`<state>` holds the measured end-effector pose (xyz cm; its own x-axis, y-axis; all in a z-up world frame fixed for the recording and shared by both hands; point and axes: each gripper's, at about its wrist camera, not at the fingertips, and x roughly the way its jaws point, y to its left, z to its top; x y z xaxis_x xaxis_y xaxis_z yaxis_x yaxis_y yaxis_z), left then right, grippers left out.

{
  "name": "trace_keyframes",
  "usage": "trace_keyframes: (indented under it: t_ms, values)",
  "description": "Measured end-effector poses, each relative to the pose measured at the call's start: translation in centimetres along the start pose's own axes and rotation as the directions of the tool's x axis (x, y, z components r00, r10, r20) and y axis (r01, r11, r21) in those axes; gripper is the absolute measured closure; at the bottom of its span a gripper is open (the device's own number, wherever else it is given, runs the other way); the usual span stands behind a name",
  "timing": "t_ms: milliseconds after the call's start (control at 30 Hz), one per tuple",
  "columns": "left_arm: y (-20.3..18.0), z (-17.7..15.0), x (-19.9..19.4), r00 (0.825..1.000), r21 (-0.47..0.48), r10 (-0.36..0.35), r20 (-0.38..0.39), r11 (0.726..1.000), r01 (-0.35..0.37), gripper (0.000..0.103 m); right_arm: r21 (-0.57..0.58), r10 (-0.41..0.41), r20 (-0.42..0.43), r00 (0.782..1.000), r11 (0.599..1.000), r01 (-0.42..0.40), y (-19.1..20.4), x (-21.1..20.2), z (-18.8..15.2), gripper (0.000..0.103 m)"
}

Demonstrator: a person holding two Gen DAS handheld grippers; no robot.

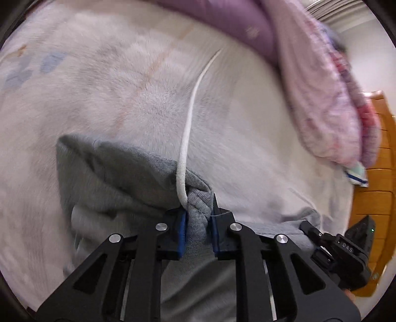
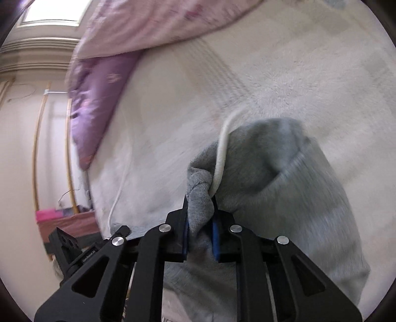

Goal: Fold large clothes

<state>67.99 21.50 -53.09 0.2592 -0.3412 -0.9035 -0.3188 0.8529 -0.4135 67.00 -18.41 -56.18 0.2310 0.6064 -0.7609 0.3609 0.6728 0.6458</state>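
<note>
A grey hooded sweatshirt (image 1: 118, 178) lies bunched over a pale fluffy bed cover (image 1: 128, 94). A white drawstring (image 1: 189, 123) trails from it across the cover. My left gripper (image 1: 198, 228) is shut on a fold of the grey fabric near the drawstring. In the right wrist view the same sweatshirt (image 2: 284, 188) hangs to the right, its drawstring (image 2: 222, 148) curling over the hood edge. My right gripper (image 2: 200, 228) is shut on another bunch of the grey fabric. Both views are motion-blurred.
A purple pillow (image 1: 222, 19) and a pink patterned quilt (image 1: 321, 94) lie at the far side of the bed. A wooden cabinet (image 1: 373, 198) stands at the right. The other gripper (image 1: 346, 250) shows low right. A pale wall (image 2: 24, 148) stands left.
</note>
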Motion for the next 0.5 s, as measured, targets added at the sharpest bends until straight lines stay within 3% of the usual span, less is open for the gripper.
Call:
trace_keyframes:
  t_ms: [133,200,333,500]
  values:
    - [-0.8,-6.4,-5.1,0.998,0.028,-0.039,0.055,0.999,0.037,0.087,-0.047,0.047,0.018,0.999,0.998,-0.046,0.7,-4.8,-5.1,0.09]
    - [-1.1,-10.6,-5.8,0.996,0.04,-0.054,0.066,0.998,0.052,0.087,-0.054,0.054,0.021,0.998,0.997,-0.053,0.5,-6.6,-7.9,0.092]
    - [1.3,-17.8,-8.6,0.997,0.031,-0.077,0.03,0.997,0.076,0.087,-0.051,0.025,0.01,1.0,0.998,-0.025,-0.9,-8.6,-13.7,0.092]
    - [5.2,-24.6,-7.0,0.997,-0.044,-0.057,-0.053,0.998,0.054,0.087,0.03,-0.032,-0.027,0.999,0.999,0.033,-5.8,-9.0,-21.2,0.092]
